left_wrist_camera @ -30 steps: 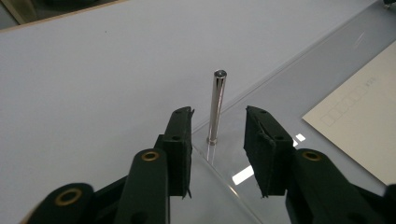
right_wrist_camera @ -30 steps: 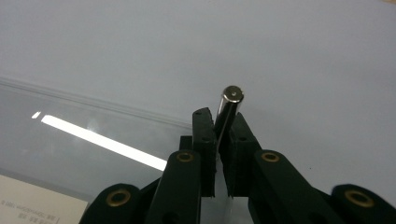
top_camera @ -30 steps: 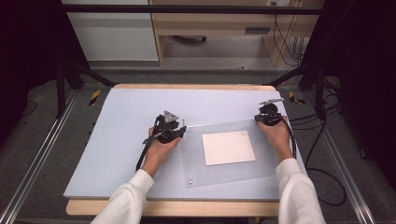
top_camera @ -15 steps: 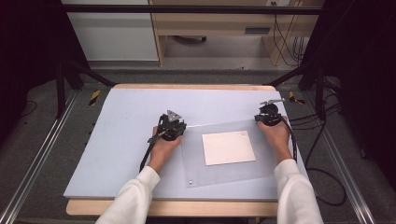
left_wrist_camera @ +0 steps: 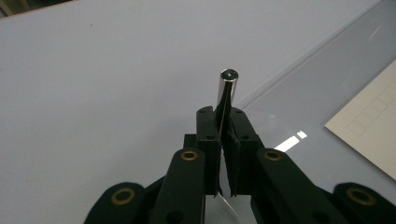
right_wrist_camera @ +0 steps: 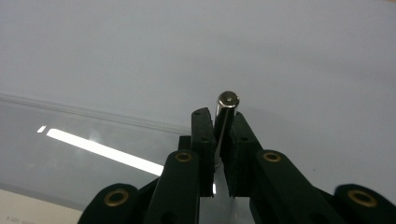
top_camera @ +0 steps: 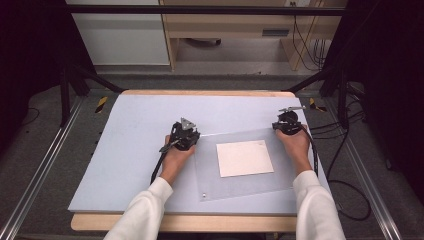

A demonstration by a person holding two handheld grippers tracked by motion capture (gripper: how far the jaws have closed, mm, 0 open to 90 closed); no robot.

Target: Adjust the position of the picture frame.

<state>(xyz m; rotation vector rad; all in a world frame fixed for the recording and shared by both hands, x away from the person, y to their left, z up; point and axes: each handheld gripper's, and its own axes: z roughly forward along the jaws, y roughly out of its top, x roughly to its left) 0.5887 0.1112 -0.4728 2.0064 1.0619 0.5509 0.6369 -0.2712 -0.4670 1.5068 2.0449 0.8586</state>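
A clear plastic sheet (top_camera: 250, 186) lies on the pale blue table top (top_camera: 135, 150), with a white paper (top_camera: 245, 158) at its middle. My left gripper (top_camera: 192, 135) is at the sheet's far left corner. Its jaws (left_wrist_camera: 223, 116) have just been closing and are now shut on a short shiny metal pin (left_wrist_camera: 228, 86) that stands at the sheet's edge. My right gripper (top_camera: 285, 125) is at the far right corner, shut (right_wrist_camera: 222, 119) on a second metal pin (right_wrist_camera: 228, 103). A small stud (top_camera: 203, 193) sits in the sheet's near left corner.
The table's wooden edge (top_camera: 200, 222) runs along the near side. Metal rails (top_camera: 40, 170) flank the table on the left, and cables (top_camera: 345, 200) lie on the floor at the right. A cabinet and a wooden bench stand beyond the far edge.
The left gripper has shifted slightly at the sheet's far left corner. The right hand and the sheet have stayed put.
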